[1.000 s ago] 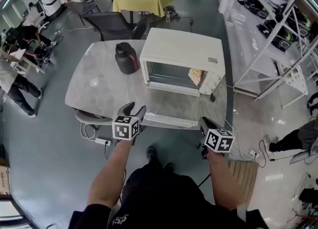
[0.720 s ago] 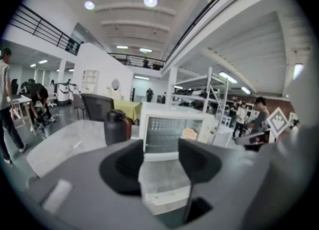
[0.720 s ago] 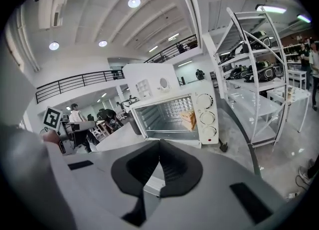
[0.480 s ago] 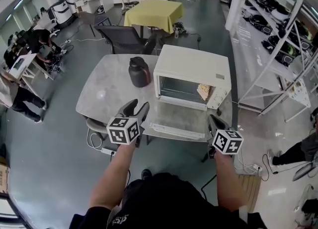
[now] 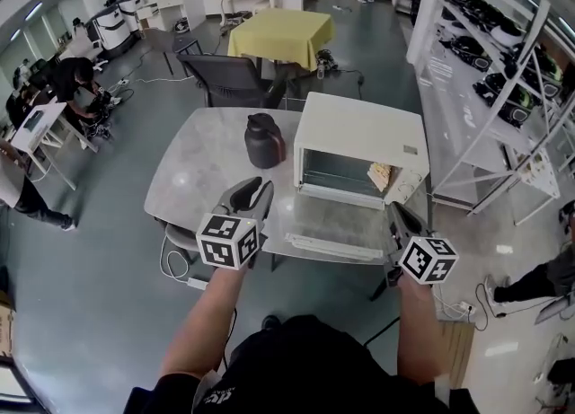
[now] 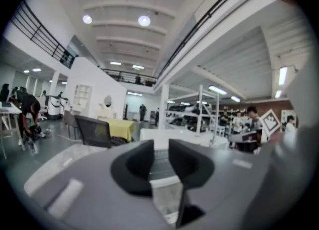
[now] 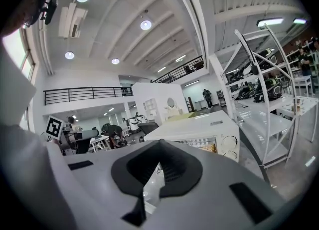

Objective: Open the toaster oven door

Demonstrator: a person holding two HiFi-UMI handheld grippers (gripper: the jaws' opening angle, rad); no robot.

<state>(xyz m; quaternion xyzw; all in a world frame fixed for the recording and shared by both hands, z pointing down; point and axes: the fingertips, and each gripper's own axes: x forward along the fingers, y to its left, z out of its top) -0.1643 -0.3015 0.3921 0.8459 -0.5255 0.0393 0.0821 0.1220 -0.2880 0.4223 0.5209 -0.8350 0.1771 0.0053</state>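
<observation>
Left claw (image 5: 252, 189) is narrow: its jaws have just been closing, a small gap is left, and nothing sits in it. Right claw (image 5: 397, 216) is shut tight and holds nothing. Both hang near the front edge of the oven door (image 5: 334, 224), one at each end.

That door is already down flat. It sticks out toward me from the toaster oven (image 5: 359, 134), which stands on the bench (image 5: 198, 170) straight ahead. The door's long side runs left to right, across my two claws, and both look about as near to it. So I think the opening is done and there is nothing more to pull.

A dark jug (image 5: 264, 141) stands just beside the oven on its left, away from the door. A chair (image 5: 229, 75) is behind the bench. Nothing stands in my way.
</observation>
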